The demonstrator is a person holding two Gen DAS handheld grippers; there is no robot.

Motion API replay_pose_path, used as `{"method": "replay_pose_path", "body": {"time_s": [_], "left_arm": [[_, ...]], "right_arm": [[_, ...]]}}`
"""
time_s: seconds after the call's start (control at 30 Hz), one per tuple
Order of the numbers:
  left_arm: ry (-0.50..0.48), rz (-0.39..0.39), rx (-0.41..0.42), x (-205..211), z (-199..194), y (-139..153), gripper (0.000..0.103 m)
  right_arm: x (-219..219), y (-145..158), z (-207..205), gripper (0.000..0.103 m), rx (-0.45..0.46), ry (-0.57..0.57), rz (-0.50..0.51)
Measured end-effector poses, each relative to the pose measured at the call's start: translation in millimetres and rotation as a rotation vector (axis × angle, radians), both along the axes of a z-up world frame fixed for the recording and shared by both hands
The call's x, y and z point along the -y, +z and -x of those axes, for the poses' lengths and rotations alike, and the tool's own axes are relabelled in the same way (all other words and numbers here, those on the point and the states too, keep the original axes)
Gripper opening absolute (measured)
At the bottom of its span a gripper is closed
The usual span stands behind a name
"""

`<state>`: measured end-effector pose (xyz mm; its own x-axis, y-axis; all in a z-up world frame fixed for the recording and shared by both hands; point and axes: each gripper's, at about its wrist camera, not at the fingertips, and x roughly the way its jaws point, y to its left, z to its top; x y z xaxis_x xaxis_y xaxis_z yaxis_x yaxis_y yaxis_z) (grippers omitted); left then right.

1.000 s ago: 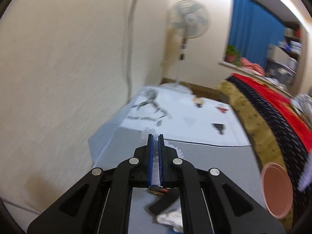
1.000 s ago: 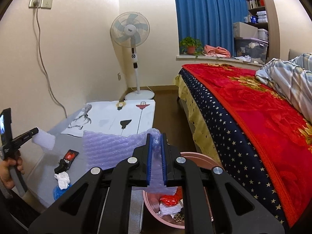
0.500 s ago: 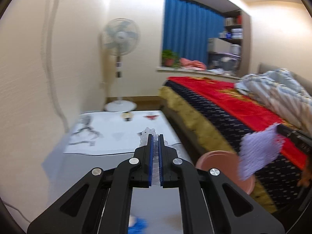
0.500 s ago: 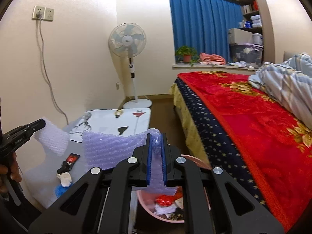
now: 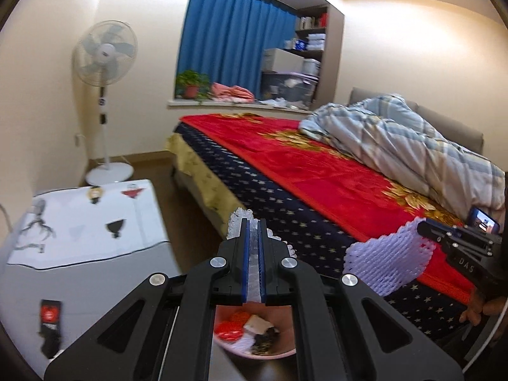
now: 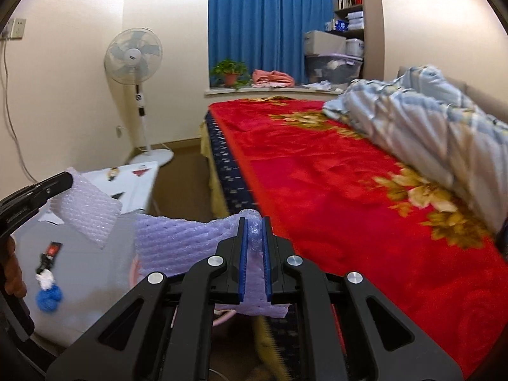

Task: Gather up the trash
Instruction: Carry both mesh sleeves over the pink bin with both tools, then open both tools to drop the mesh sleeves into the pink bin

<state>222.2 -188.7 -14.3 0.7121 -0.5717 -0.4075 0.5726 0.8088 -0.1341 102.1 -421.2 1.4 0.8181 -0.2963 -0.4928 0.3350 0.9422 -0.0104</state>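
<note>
Both tongs are clamped on packing scraps. The left tongs (image 5: 253,235) pinch a white foam sheet (image 6: 87,211), their blue pads nearly together with only the sheet between them. The right tongs (image 6: 254,238) grip a lilac bubble wrap (image 6: 177,244) bunched in a slightly wider gap. The pink basin (image 5: 254,354) sits on the floor between table (image 5: 95,273) and bed (image 5: 317,184), directly under the left tongs in the left view and already holding red and white scraps. To do the drop well, I would bring each piece low over the basin's middle before opening, since such light sheets probably drift or cling to the pads; release one at a time and open wide. The wrap hangs broad, so centre it lest it drape over the rim. On the table a black packet (image 5: 50,320), a tissue (image 6: 46,277) and a blue ball (image 6: 49,298) remain.
</note>
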Motion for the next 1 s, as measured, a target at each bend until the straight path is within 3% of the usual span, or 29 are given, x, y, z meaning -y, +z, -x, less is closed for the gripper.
{"method": "replay_pose_path", "body": {"time_s": [0.27, 0.83, 0.93, 1.0], "left_arm": [[-0.028, -0.019, -0.047, 31, -5, -9, 0.005], [0.011, -0.097, -0.193, 43, -67, -74, 0.005], [0.012, -0.103, -0.222, 47, -81, -90, 0.006], [0.034, -0.108, -0.248, 47, -91, -99, 0.024]], "right_arm": [[21, -13, -14, 0.009, -0.032, -0.07, -0.036], [-12, -77, -127, 0.011, -0.24, 0.115, 0.03], [-15, -89, -145, 0.015, -0.253, 0.135, 0.025], [-19, -96, -152, 0.04, -0.268, 0.156, 0.022]]}}
